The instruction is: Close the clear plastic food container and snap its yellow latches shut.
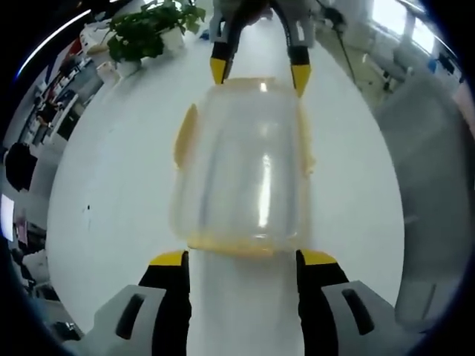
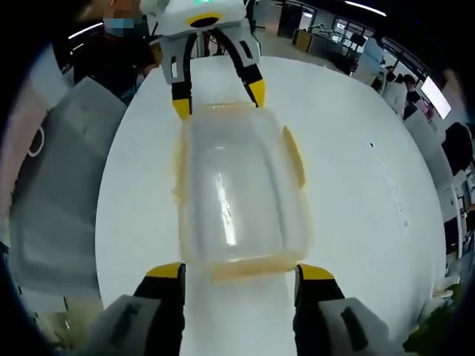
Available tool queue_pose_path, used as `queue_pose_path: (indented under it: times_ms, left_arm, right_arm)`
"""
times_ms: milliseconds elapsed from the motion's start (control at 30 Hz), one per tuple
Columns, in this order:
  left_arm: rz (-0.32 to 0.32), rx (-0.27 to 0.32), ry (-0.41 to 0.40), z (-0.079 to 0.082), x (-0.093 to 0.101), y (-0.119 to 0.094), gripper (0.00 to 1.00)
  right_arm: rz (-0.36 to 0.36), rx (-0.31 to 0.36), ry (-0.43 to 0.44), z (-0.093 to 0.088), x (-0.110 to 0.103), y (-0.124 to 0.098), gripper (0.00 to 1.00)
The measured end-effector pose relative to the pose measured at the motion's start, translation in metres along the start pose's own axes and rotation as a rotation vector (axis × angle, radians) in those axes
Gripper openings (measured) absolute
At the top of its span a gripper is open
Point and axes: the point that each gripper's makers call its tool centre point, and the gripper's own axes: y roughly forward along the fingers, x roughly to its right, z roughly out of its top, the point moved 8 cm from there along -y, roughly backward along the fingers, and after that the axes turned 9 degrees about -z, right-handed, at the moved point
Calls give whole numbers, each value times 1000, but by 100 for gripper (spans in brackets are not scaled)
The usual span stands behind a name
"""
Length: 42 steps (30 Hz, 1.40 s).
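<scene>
A: Any brand, label or writing to read?

B: None legible. The clear plastic food container (image 1: pixel 241 167) carries no print that can be made out, and the white bench (image 1: pixel 111 222) is plain apart from a few tiny dark specks.

A: Where does the container sit?

B: Lengthwise on the bench, between the two grippers. In the left gripper view, the left gripper (image 1: pixel 243 259) has its yellow-tipped jaws spread wide, one at each corner of the near end, just beside the yellow latch (image 1: pixel 237 246) there. The right gripper (image 1: pixel 260 73) faces it at the far end, jaws also wide, tips at the container's far corners. Contact can't be judged at either end.

A: And the side latches?

B: A yellow side latch (image 1: pixel 183 133) stands out from one long side, angled away from the wall.

A: Room to move?

B: Bare bench lies on both long sides. A potted plant (image 1: pixel 148 30) stands well apart near the bench's far edge, and a grey chair (image 2: pixel 59 185) sits beside the bench edge.
</scene>
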Motion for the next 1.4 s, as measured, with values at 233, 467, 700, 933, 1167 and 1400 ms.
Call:
queue_pose_path:
  times_ms: [233, 467, 700, 933, 1167, 1400]
  left_arm:
    - [-23, 56, -41, -2, 3, -12, 55]
    - [-9, 92, -52, 0, 1, -23, 54]
    - [41, 173, -58, 12, -13, -42, 51]
    - [51, 230, -72, 29, -14, -45, 48]
    - [26, 224, -61, 37, -10, -29, 47]
    - [24, 257, -81, 42, -13, -24, 44]
  right_arm:
    - [-12, 9, 7, 0, 3, -12, 58]
    - [-32, 29, -1, 9, 9, -23, 57]
    - [-48, 68, 8, 24, 16, -32, 56]
    - [-46, 95, -1, 38, 15, -31, 52]
    - [-31, 113, -18, 47, 10, -24, 40]
    - [-2, 121, -18, 53, 6, -16, 40]
